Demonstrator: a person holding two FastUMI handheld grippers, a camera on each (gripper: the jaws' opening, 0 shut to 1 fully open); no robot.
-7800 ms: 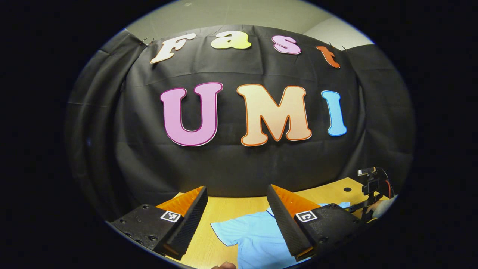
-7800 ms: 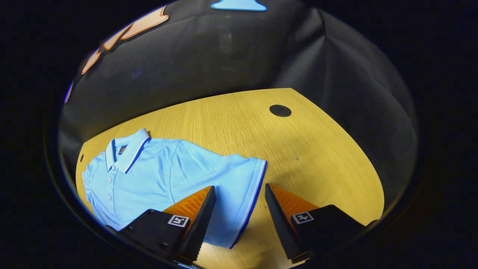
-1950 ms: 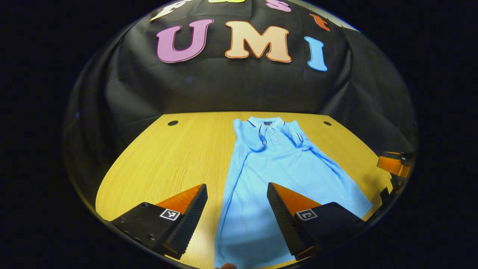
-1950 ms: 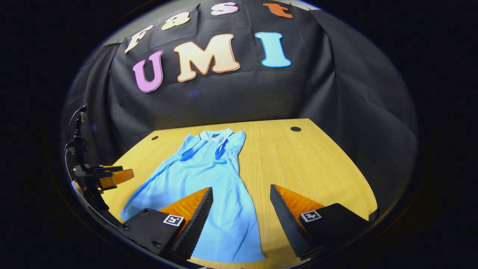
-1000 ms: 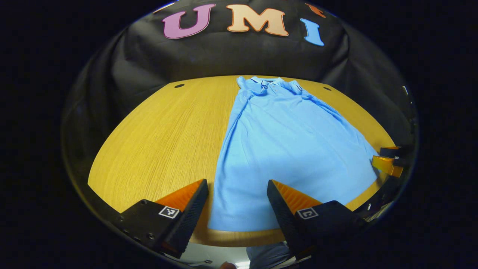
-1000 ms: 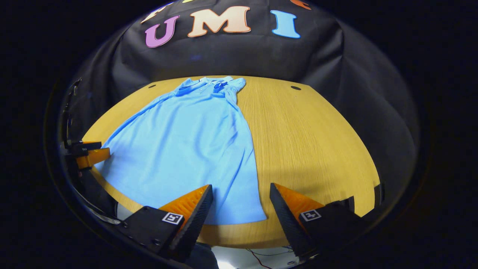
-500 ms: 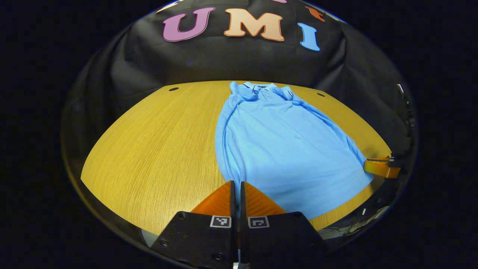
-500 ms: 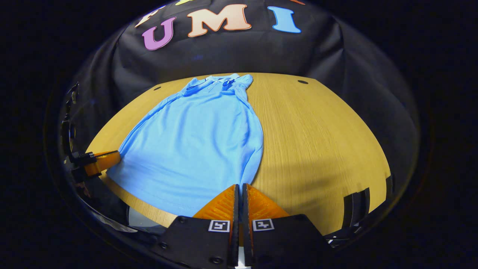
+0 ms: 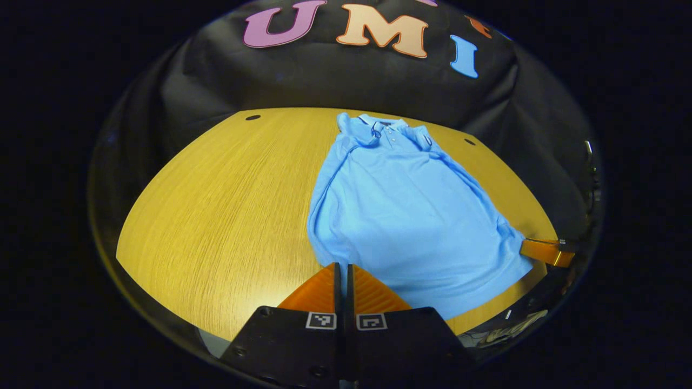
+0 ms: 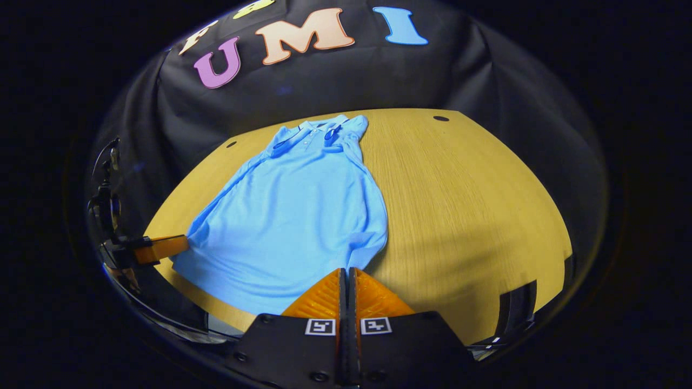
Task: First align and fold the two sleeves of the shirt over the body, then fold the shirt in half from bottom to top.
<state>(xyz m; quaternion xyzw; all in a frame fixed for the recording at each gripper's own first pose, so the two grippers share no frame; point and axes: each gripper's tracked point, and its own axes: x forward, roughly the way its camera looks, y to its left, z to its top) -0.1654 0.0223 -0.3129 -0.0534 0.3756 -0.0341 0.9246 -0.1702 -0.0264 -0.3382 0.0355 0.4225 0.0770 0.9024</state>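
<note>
A wooden table (image 9: 216, 205) carries a light-blue shirt (image 9: 405, 216) (collar toward the far edge).

The shirt (image 9: 411, 216) is a soft, matt knit cloth with a fine pebbled weave, rumpled into low folds near its bottom hem. The table (image 9: 227, 200) beneath it has a smooth wood-grain top with a slight sheen. The booth wall (image 10: 346, 81) is dull, creased cloth. The left gripper (image 9: 341, 270) has ridged fingers and a matt, hard body.
</note>
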